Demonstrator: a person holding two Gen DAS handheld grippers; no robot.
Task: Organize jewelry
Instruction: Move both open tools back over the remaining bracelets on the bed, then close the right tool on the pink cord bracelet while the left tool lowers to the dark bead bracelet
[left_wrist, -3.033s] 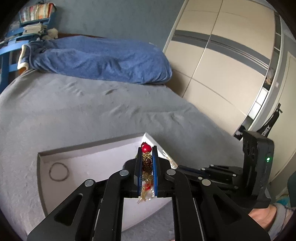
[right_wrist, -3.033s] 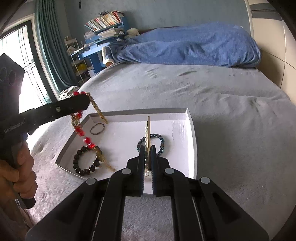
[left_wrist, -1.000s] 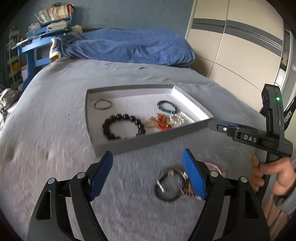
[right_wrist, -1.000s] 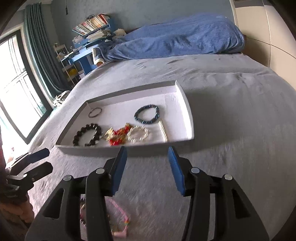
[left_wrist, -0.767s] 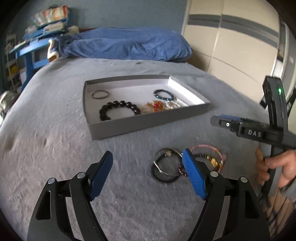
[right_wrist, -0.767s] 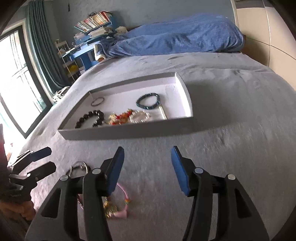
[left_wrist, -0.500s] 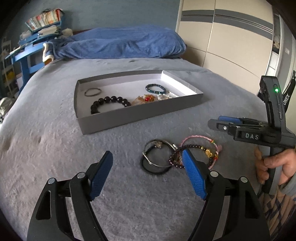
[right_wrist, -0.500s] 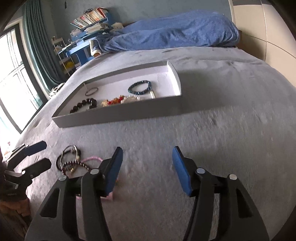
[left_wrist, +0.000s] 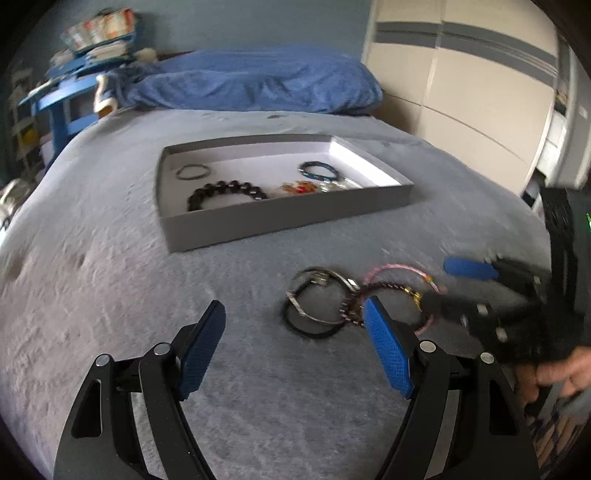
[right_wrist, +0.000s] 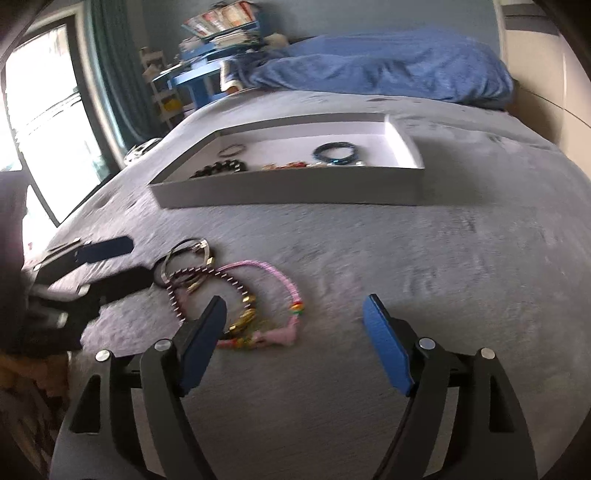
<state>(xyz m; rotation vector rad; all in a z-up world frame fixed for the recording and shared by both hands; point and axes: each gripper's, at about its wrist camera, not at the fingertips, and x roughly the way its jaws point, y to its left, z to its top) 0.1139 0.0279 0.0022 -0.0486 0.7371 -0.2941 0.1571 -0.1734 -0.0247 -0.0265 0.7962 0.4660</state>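
Four loose pieces: a dark band (left_wrist: 308, 326), a silver bangle (left_wrist: 321, 295), a dark beaded bracelet (right_wrist: 207, 282) and a pink cord bracelet (right_wrist: 273, 295), all tangled in one overlapping heap on the bed (left_wrist: 110, 258), short of the tray.
Left hand-held gripper (left_wrist: 295, 350): blue pads wide apart, nothing between them; the heap sits just ahead and off to its right, silver bangle nearest.
Right hand-held gripper (right_wrist: 295, 343): jaws have just been opening, now spread wide and empty; the heap is ahead and to its left, pink cord's clasp end just beside my left pad.
Nearer hand: I'd guess the right for the pink cord, the left for the bangle.
Long axis: the heap runs crosswise, from one gripper to the other.
Tray (left_wrist: 280, 221): grey, beyond the heap, already holding several bracelets.
Surface: soft fuzzy grey bedspread, so thin pieces may sink in a bit.
Room: blue bedding (left_wrist: 258, 85) at the far end, wardrobe doors (left_wrist: 461, 92) on the right.
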